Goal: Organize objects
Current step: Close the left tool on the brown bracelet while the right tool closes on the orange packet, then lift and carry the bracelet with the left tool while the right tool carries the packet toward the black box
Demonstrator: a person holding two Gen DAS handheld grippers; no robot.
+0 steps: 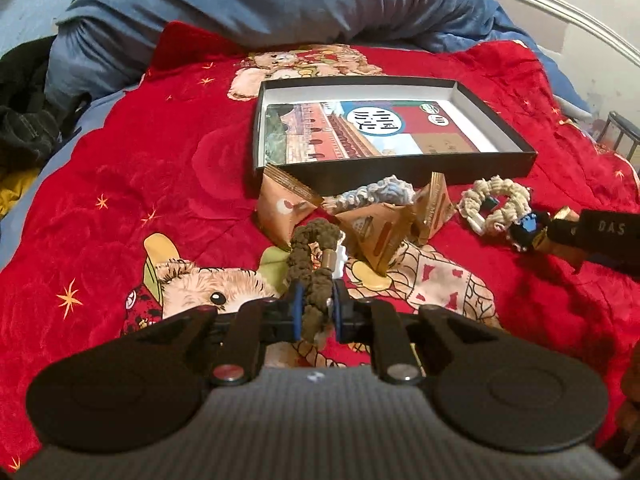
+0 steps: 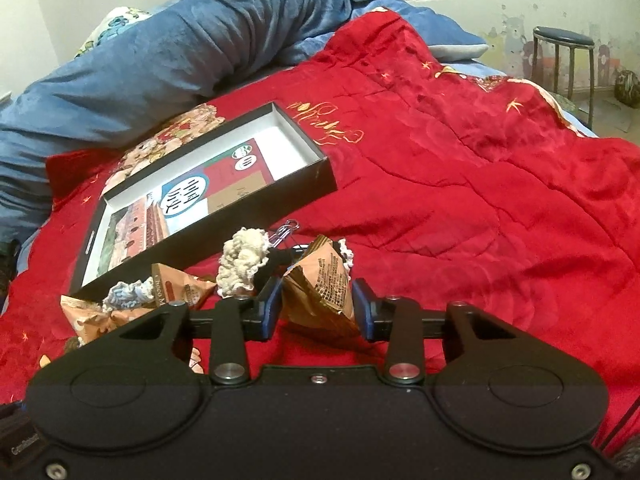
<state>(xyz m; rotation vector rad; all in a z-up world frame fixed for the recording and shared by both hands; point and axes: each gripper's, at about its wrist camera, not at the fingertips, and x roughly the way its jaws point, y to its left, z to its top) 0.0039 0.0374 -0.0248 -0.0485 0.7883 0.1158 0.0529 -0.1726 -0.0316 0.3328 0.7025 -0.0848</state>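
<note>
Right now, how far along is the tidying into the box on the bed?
Barely begun: the shallow black cardboard box holds only a printed card. In hand: the left claw grips a brown knitted ring, the right claw a gold foil snack packet. Left on the red blanket: a cream knitted ring, a grey-blue one and other packets.

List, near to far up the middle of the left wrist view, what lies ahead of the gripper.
left gripper shut on the brown scrunchie → triangular snack packets → black box → blue blanket.
</note>
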